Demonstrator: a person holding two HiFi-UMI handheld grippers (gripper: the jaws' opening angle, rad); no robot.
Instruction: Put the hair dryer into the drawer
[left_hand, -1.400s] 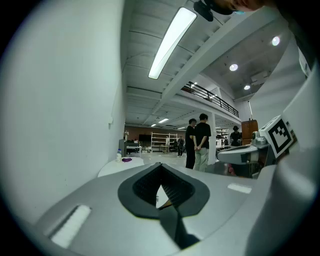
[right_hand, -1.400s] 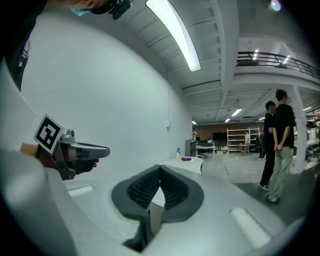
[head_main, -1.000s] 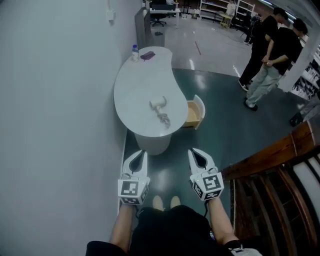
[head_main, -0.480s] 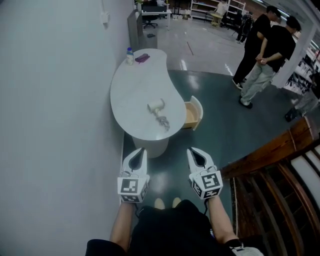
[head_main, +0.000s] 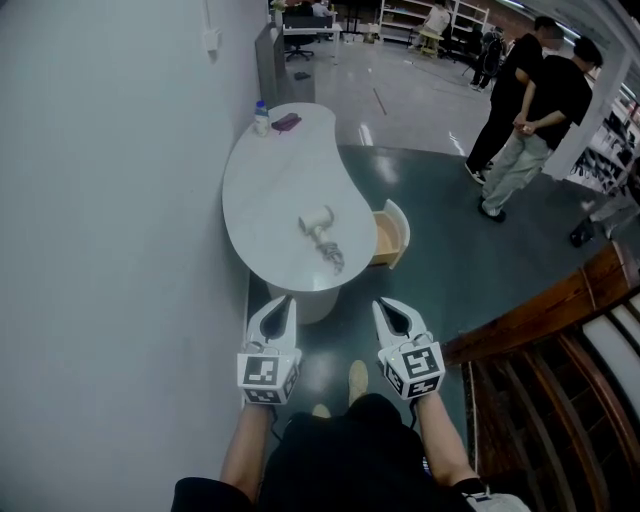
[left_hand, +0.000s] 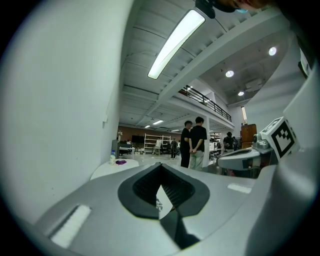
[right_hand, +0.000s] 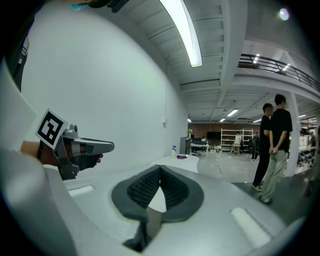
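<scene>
Though short of table (head_main: 275, 190) edge, left tool (head_main: 284, 300), right tool (head_main: 381, 303) over floor (head_main: 335, 335).

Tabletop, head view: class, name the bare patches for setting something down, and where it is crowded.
Bare: the broad middle of the table, between the bottle with the purple object and the hair dryer; also the wall-side strip left of the hair dryer. Crowded: the near end, with hair dryer and cord.

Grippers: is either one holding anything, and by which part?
Nothing is held. The left gripper and right gripper are both shut and empty; the hair dryer lies untouched on the table ahead.
</scene>
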